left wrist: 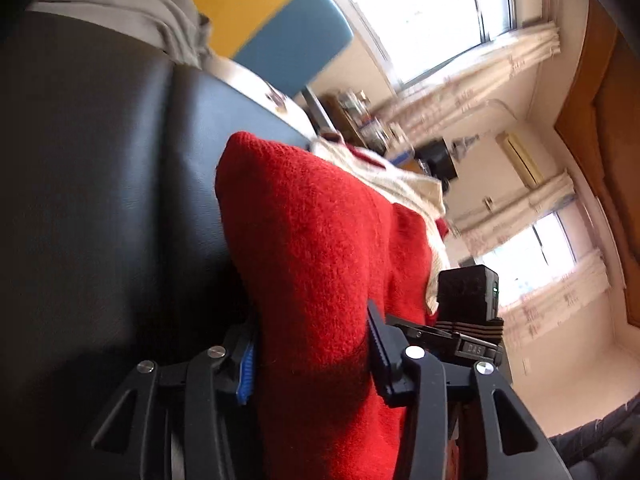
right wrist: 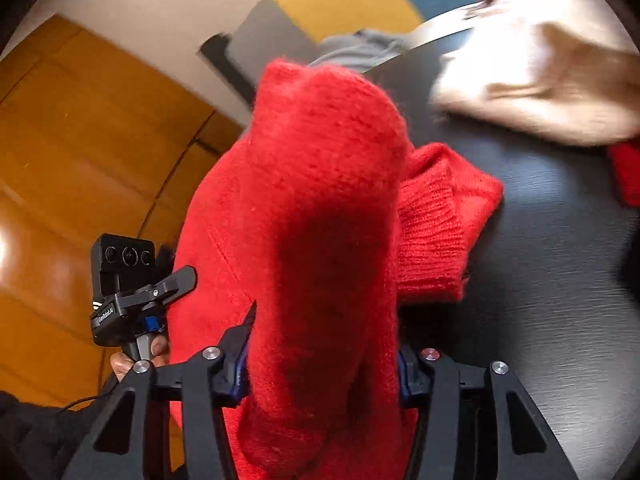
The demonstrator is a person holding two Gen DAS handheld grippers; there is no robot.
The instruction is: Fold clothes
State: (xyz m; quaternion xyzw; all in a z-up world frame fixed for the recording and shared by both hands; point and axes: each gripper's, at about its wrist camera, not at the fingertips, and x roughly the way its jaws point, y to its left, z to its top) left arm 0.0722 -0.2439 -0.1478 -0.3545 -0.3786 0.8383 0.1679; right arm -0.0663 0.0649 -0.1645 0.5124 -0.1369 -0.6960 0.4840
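Note:
A red knitted sweater (left wrist: 312, 240) lies bunched on the black table (left wrist: 100, 160). In the left wrist view my left gripper (left wrist: 312, 344) is shut on a thick fold of it, and the wool fills the gap between both pads. My right gripper (right wrist: 320, 360) is likewise shut on a mound of the red sweater (right wrist: 320, 200) that bulges up between its fingers. A ribbed red cuff (right wrist: 440, 232) rests on the table (right wrist: 540, 260) just right of that mound. The left gripper's finger (right wrist: 180, 280) and the hand (right wrist: 156, 348) holding it show at the sweater's left edge.
A cream garment with red trim (right wrist: 540, 80) lies at the table's far right, also seen in the left wrist view as cream cloth (left wrist: 400, 176). A grey garment (right wrist: 360, 48) sits at the far edge. Wooden floor (right wrist: 80, 160) lies beyond the table's left side.

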